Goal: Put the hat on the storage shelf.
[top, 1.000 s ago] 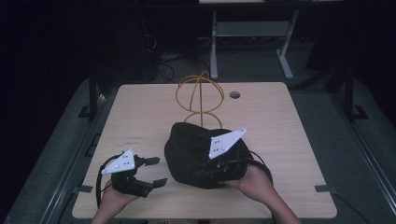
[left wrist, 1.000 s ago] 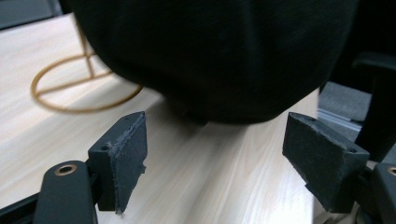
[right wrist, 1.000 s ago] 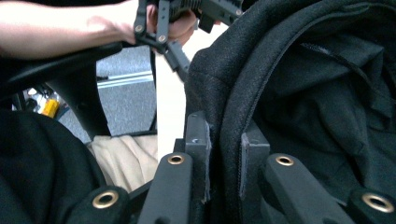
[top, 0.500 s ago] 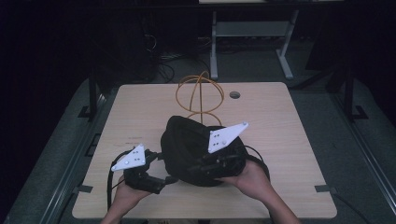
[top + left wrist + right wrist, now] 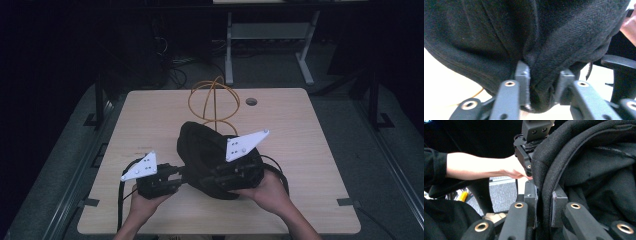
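A bunched black garment (image 5: 210, 150) lies in the middle of the wooden table (image 5: 310, 130). My left gripper (image 5: 185, 173) comes in from the left, and its jaws pinch a thick fold of the garment (image 5: 564, 37) at its lower edge (image 5: 542, 73). My right gripper (image 5: 220, 176) holds the cloth's near side. In the right gripper view its jaws (image 5: 544, 195) are shut on a seamed hem of the garment (image 5: 599, 175). The left gripper (image 5: 529, 147) and the hand holding it show just beyond that hem. The two grippers grip close together.
A loop of orange cable (image 5: 212, 100) stands up behind the garment, partly under it. A round grommet hole (image 5: 251, 101) sits near the table's far edge. Black cables trail from both grippers across the near table. A dark table frame stands beyond.
My left gripper has moved right from the table's near left to the garment and closed on a fold. The garment has shifted slightly left and bunched higher.
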Motion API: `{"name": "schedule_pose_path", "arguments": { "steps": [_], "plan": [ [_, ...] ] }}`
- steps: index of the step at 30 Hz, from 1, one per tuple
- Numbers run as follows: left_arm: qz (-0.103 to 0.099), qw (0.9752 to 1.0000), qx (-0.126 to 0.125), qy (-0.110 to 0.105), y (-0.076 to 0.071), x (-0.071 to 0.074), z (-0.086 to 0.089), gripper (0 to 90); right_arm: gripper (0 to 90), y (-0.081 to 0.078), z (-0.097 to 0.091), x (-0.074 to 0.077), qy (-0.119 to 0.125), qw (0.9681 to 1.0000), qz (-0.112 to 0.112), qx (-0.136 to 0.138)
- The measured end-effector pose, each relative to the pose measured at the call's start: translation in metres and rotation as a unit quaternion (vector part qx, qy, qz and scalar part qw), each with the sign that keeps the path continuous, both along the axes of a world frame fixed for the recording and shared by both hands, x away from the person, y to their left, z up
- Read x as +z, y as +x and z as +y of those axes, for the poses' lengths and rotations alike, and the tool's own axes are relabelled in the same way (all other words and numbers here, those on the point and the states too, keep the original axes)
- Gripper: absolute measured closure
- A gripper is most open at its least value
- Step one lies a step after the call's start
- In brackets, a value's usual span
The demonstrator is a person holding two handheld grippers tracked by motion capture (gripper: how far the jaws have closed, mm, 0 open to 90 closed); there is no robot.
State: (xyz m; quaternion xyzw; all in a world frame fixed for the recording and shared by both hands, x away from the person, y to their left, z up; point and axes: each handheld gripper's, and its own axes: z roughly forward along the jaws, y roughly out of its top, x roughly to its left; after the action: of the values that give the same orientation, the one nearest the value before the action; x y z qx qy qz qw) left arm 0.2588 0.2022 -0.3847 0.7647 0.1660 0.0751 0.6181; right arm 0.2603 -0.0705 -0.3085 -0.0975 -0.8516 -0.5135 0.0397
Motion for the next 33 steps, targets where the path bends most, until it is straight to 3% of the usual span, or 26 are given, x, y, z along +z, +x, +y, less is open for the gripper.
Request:
{"name": "schedule_pose_path", "arguments": {
  "steps": [3,15,18,25,33],
  "plan": [
    [-0.016,0.9998,0.000,0.010,-0.002,0.006,0.000,81.4,78.6,0.001,-0.003,0.000,0.008,1.0000,0.003,-0.003],
    [-0.052,0.9976,0.004,0.047,-0.004,0.041,0.000,83.8,71.9,0.010,-0.019,-0.004,0.057,0.9977,0.028,-0.022],
    [-0.060,0.9970,0.009,0.049,-0.004,0.052,0.000,84.0,66.3,0.012,-0.022,-0.003,0.069,0.9968,0.028,-0.029],
    [-0.066,0.9955,0.016,0.066,0.003,0.073,0.002,84.1,49.0,0.015,-0.028,0.002,0.080,0.9955,0.019,-0.046],
    [-0.055,0.9947,0.033,0.080,0.015,0.084,0.016,84.1,34.5,0.019,-0.059,0.001,0.096,0.9912,0.012,-0.090]
  ]
}}
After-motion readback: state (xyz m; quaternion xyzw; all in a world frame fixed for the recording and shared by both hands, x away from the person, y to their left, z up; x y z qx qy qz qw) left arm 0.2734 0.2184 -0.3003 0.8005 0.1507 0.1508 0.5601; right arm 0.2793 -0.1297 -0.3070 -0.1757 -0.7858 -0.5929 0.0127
